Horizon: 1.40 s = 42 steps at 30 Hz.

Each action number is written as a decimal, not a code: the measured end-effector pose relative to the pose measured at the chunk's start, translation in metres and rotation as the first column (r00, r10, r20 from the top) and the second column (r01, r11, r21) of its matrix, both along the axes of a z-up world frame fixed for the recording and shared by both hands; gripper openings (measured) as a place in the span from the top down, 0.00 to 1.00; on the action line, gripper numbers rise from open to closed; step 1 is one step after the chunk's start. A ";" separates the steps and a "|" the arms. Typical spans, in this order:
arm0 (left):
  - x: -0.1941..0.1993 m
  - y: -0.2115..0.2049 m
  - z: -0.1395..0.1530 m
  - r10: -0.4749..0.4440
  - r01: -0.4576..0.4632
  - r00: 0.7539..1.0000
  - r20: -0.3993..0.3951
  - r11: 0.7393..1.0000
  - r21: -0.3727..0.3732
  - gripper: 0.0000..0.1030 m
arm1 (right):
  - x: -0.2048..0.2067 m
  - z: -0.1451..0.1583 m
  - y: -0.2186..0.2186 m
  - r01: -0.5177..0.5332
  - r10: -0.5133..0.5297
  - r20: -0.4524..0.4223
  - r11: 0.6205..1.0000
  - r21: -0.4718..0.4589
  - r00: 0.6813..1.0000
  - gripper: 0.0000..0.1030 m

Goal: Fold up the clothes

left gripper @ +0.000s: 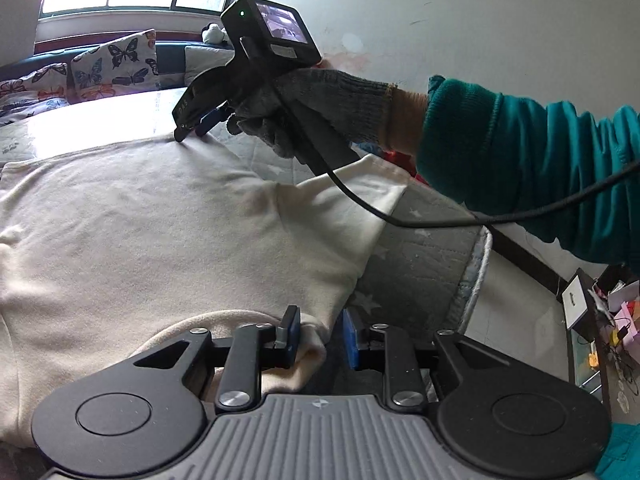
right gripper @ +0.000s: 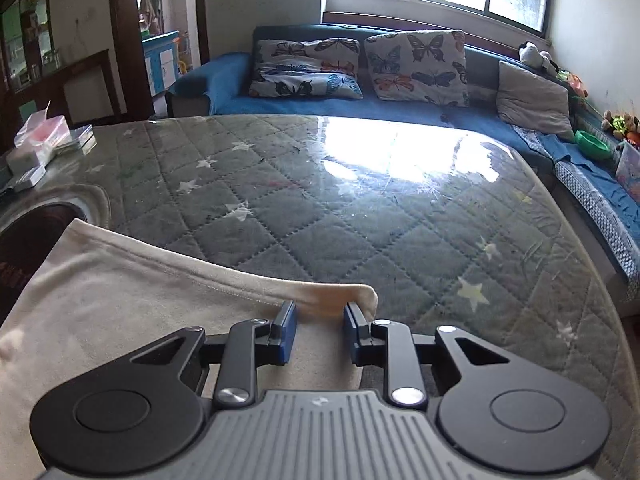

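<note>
A cream garment [left gripper: 168,232] lies spread flat on the grey quilted table [left gripper: 420,256]. My left gripper [left gripper: 320,336] is open, its blue pads on either side of a rounded corner of the cloth at the near edge. My right gripper [left gripper: 192,128], held in a grey-gloved hand, rests its tips on the far edge of the garment. In the right wrist view the right gripper [right gripper: 320,330] is open with the garment's hemmed corner [right gripper: 340,296] lying between its pads. The rest of the garment [right gripper: 120,296] stretches to the left.
The quilted table top [right gripper: 320,208] with white stars has a glossy cover and extends far ahead. A blue sofa [right gripper: 400,108] with butterfly cushions stands behind it. Boxes and packets [right gripper: 36,148] sit at the far left corner. A cable [left gripper: 520,212] hangs from the right gripper.
</note>
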<state>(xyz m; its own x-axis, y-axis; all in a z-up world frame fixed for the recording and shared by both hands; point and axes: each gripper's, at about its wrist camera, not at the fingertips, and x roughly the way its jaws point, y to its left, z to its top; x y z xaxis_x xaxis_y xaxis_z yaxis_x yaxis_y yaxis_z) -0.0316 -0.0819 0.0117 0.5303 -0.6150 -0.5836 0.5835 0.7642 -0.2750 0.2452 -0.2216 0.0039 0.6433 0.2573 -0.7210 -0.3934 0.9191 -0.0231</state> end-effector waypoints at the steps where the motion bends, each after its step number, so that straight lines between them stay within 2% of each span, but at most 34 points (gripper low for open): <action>1: -0.002 0.002 0.004 -0.003 0.003 1.000 0.014 1.000 -0.007 0.75 | -0.005 0.004 0.000 -0.011 0.011 0.010 1.000 -0.004 1.000 0.76; 4: -0.010 0.010 0.016 0.018 -0.018 0.996 0.082 1.000 -0.011 0.75 | -0.031 0.020 0.002 -0.060 0.060 0.041 0.998 0.014 0.997 0.75; 6: -0.011 0.017 0.021 0.063 -0.062 0.993 0.100 0.998 -0.005 0.75 | -0.055 0.030 0.003 -0.104 0.103 0.059 0.994 0.026 0.993 0.74; 10: -0.004 0.036 0.014 0.176 -0.178 0.983 0.055 0.984 0.027 0.75 | -0.109 0.038 0.006 -0.201 0.199 0.069 0.979 0.022 0.977 0.74; 17: -0.016 0.055 0.001 0.217 -0.217 0.976 0.022 0.974 0.067 0.75 | -0.195 0.023 0.020 -0.354 0.353 0.031 0.935 0.013 0.935 0.74; 20: -0.025 0.063 0.007 0.221 -0.223 0.975 0.038 0.973 0.062 0.75 | -0.218 0.014 0.029 -0.404 0.404 0.014 0.915 0.001 0.915 0.69; 23: -0.026 0.078 0.015 0.280 -0.286 0.957 0.080 0.956 0.071 0.69 | -0.240 0.006 0.037 -0.440 0.441 0.023 0.897 -0.043 0.897 0.69; 25: -0.022 0.090 0.020 0.355 -0.365 0.928 0.113 0.927 0.087 0.63 | -0.246 0.007 0.040 -0.446 0.450 0.048 0.892 -0.072 0.892 0.67; 27: -0.015 0.102 0.024 0.431 -0.449 0.890 0.151 0.886 0.119 0.58 | -0.247 0.009 0.041 -0.450 0.453 0.056 0.891 -0.055 0.890 0.61; 31: 0.002 0.116 0.024 0.514 -0.585 0.806 0.294 0.765 0.268 0.57 | -0.247 0.007 0.042 -0.443 0.444 0.051 0.896 -0.031 0.894 0.61; 32: 0.006 0.120 0.023 0.519 -0.599 0.797 0.309 0.746 0.291 0.57 | -0.246 0.006 0.042 -0.442 0.443 0.049 0.897 -0.026 0.895 0.61; 34: 0.014 0.128 0.020 0.528 -0.622 0.780 0.335 0.708 0.335 0.57 | -0.246 0.005 0.042 -0.437 0.437 0.048 0.899 -0.017 0.898 0.61; 37: 0.029 0.135 0.011 0.523 -0.627 0.779 0.346 0.666 0.404 0.57 | -0.245 0.004 0.041 -0.430 0.430 0.043 0.903 -0.005 0.902 0.61; 39: 0.034 0.137 0.006 0.515 -0.629 0.777 0.362 0.648 0.430 0.57 | -0.243 0.003 0.041 -0.425 0.425 0.038 0.905 0.004 0.905 0.61; 42: 0.038 0.140 -0.001 0.492 -0.613 0.790 0.366 0.641 0.462 0.58 | -0.242 0.002 0.041 -0.423 0.422 0.033 0.906 0.011 0.906 0.60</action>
<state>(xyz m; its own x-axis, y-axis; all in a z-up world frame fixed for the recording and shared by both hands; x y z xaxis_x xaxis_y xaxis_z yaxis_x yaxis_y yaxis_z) 0.0065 0.0586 0.0106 0.8002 0.2105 -0.5616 -0.0056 0.9389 0.3440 0.0036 -0.1805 0.0056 0.4922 0.5220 -0.6965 -0.7443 0.6674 -0.0258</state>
